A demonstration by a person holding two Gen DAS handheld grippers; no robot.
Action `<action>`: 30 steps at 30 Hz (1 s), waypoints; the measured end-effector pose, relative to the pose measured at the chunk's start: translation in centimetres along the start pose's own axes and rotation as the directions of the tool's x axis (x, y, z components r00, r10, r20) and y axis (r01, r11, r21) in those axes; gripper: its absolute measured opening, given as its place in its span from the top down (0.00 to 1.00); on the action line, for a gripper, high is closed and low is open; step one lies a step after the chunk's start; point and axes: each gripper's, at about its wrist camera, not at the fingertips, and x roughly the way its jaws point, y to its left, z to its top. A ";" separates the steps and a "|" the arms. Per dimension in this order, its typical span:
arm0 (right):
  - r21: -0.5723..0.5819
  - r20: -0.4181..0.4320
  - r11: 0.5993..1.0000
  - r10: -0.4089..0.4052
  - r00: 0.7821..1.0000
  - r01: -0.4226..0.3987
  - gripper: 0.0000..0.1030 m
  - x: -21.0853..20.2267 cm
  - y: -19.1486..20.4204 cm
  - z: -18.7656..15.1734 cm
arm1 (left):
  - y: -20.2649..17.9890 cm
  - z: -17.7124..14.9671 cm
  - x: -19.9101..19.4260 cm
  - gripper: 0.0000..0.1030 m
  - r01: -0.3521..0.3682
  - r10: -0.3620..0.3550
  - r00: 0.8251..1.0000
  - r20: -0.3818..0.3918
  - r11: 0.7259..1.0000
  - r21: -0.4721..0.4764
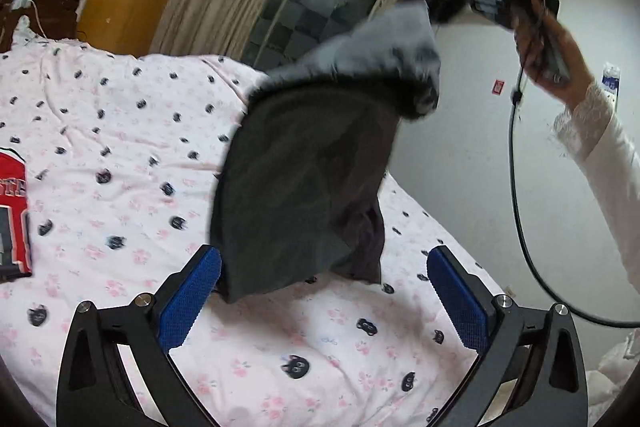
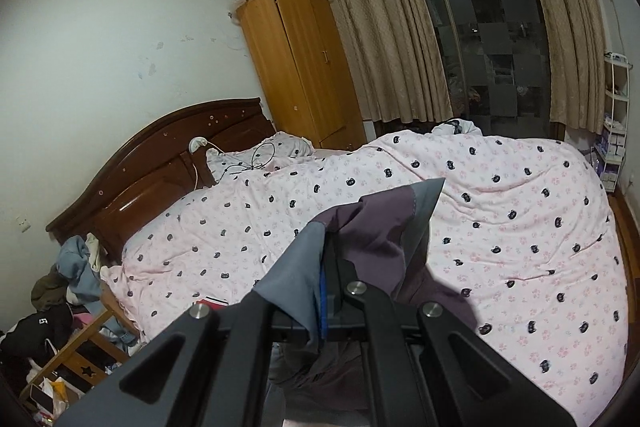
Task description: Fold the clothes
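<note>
The left claw (image 1: 324,303) is wide open and holds nothing. Its blue pads (image 1: 192,301) sit far apart, and the bottom edge of the gray cloth (image 1: 304,187) hangs down just between them, near the left pad.

The right claw (image 2: 330,287) is squeezed tight on the top corner of that cloth, up at 1 o'clock in the left camera view. A hand (image 1: 548,43) holds it there.

The cloth hangs in the air above the pink blanket (image 1: 120,131). Its long side runs from 1 o'clock down to 6 o'clock.

A red shirt (image 1: 14,215) lies flat on the blanket at 9 o'clock.
</note>
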 end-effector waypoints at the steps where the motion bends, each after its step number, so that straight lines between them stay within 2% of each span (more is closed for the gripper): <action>1: -0.005 -0.002 1.000 -0.003 1.000 0.003 0.97 -0.2 -0.1 0.1 | 0.4 0.1 -0.5 0.01 -0.006 0.006 1.000 0.008 1.000 0.001; 5: -0.014 -0.021 1.000 0.009 1.000 -0.010 0.97 -0.7 -0.6 -0.3 | 1.1 0.3 0.7 0.01 -0.006 0.006 1.000 -0.004 0.999 0.033; 8: -0.024 -0.032 1.000 0.013 0.999 -0.014 0.97 -1.0 -0.7 -0.7 | 1.3 -0.5 4.3 0.01 -0.048 0.053 0.997 -0.047 0.994 0.101; 10: -0.025 -0.038 1.000 0.015 0.999 -0.016 0.97 -1.2 -0.8 -0.9 | 1.9 -1.0 5.6 0.01 -0.056 0.061 0.997 -0.046 0.992 0.112; 13: -0.033 -0.045 0.999 0.011 0.999 -0.012 0.97 -1.7 -0.8 -1.0 | 2.6 -1.9 8.1 0.03 -0.012 0.021 0.996 -0.091 0.995 0.098; 14: -0.033 -0.047 0.999 0.011 0.999 -0.012 0.97 -1.8 -0.8 -1.0 | 2.5 -2.3 8.9 0.05 -0.015 0.027 0.994 -0.109 0.994 0.107; 15: -0.034 -0.048 0.999 0.010 0.999 -0.011 0.97 -2.0 -0.8 -1.0 | 2.5 -2.9 9.9 0.13 -0.026 0.041 0.990 -0.134 0.993 0.116; 16: -0.037 -0.047 0.999 0.007 0.999 -0.009 0.97 -2.1 -0.8 -1.0 | 2.4 -3.4 10.8 0.28 -0.036 0.056 0.985 -0.160 0.991 0.126; 17: -0.038 -0.046 0.999 0.005 0.999 -0.007 0.97 -2.2 -0.8 -1.0 | 2.5 -4.0 11.7 0.38 -0.060 0.083 0.979 -0.185 0.990 0.124; 18: -0.039 -0.046 0.999 0.006 0.999 -0.008 0.97 -2.3 -0.8 -1.0 | 2.6 -4.4 12.2 0.55 -0.069 0.092 0.976 -0.197 0.990 0.122; 19: -0.040 -0.047 0.999 0.006 0.999 -0.008 0.97 -2.4 -0.8 -1.0 | 2.6 -4.5 12.5 0.66 -0.069 0.093 0.975 -0.203 0.990 0.120; 20: -0.043 -0.049 0.999 0.003 0.999 -0.005 0.97 -2.3 -0.8 -1.0 | 2.5 -4.7 12.8 0.72 -0.056 0.080 0.973 -0.218 0.992 0.115; 21: -0.046 -0.052 0.999 0.000 0.999 -0.002 0.97 -2.3 -0.8 -0.9 | 2.4 -4.7 12.8 0.85 -0.043 0.068 0.972 -0.227 0.992 0.115; 22: -0.048 -0.054 0.999 -0.003 0.999 0.000 0.97 -2.2 -0.8 -0.9 | 2.3 -4.5 12.7 0.93 -0.040 0.067 0.971 -0.228 0.992 0.120; 26: -0.038 -0.051 0.999 -0.026 0.998 0.024 0.97 -2.1 -1.7 -0.6 | 2.3 -2.8 11.3 0.96 -0.042 0.067 0.973 -0.219 0.992 0.119; 28: -0.025 -0.043 0.999 -0.042 0.998 0.041 0.97 -2.1 -2.6 -0.1 | 2.7 -1.3 10.6 0.97 -0.071 0.096 0.973 -0.208 0.990 0.122; 30: -0.012 -0.036 0.998 -0.061 0.997 0.061 0.97 -1.9 -3.8 0.6 | 3.0 0.7 10.2 0.97 -0.130 0.158 0.968 -0.193 0.980 0.148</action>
